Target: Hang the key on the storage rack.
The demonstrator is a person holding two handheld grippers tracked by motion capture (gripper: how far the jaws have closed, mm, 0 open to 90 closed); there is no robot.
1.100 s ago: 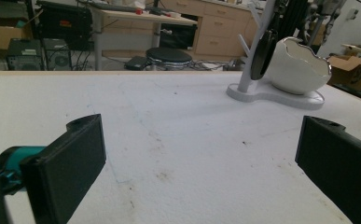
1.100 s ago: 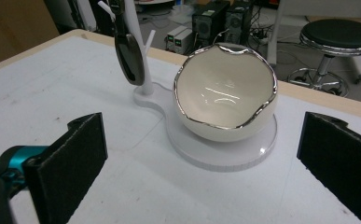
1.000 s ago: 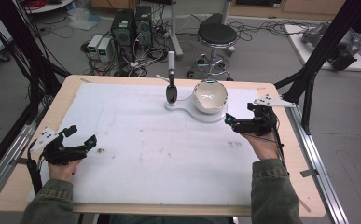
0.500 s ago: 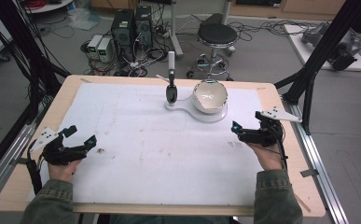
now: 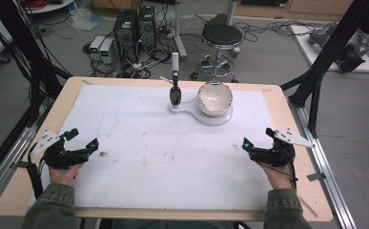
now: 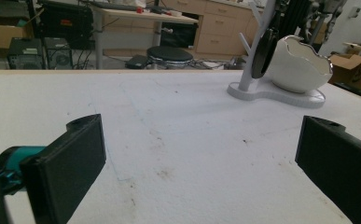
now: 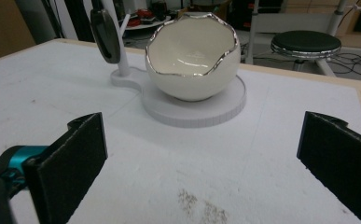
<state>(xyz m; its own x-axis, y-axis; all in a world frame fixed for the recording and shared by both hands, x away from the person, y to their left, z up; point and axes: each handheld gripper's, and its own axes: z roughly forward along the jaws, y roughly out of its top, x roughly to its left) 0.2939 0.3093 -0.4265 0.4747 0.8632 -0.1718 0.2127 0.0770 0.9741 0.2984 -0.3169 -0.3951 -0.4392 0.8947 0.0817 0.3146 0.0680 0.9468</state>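
Grippers (image 5: 79, 139) (image 5: 257, 140) both gaping, holding nothing, resting well apart from eggshell bowl (image 5: 214, 98) and hanging spoon (image 5: 174, 94), leaving everything undone.

A grey floor strewn with cables holds computer towers (image 5: 133, 27) and a black stool (image 5: 221, 36).

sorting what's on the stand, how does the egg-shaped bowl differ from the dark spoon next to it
The egg-shaped bowl is white with a jagged silver rim; the dark spoon is black and smooth. The bowl sits on the round end of the white stand with its opening tipped toward the right gripper; the spoon hangs upright from the stand's post. The bowl is far bulkier. Both are glossy and untouched.
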